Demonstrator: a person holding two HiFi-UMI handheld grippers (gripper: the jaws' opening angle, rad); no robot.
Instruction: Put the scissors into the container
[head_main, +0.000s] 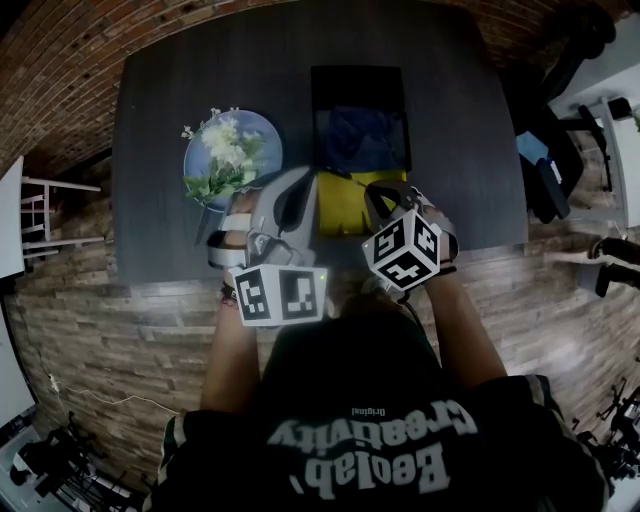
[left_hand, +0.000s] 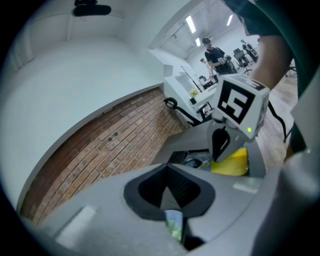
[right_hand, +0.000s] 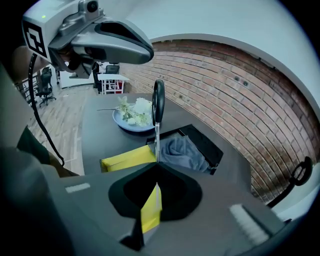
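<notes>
Over the near edge of the dark table, I held my right gripper tilted steeply down, its jaws pinched on the blade of the one pair of scissors. The handle stood upright above the single yellow box, just short of the one black container, which held one blue cloth. My left gripper sat beside it, angled shallowly down, jaws pressed together on nothing, near the one plate of flowers.
</notes>
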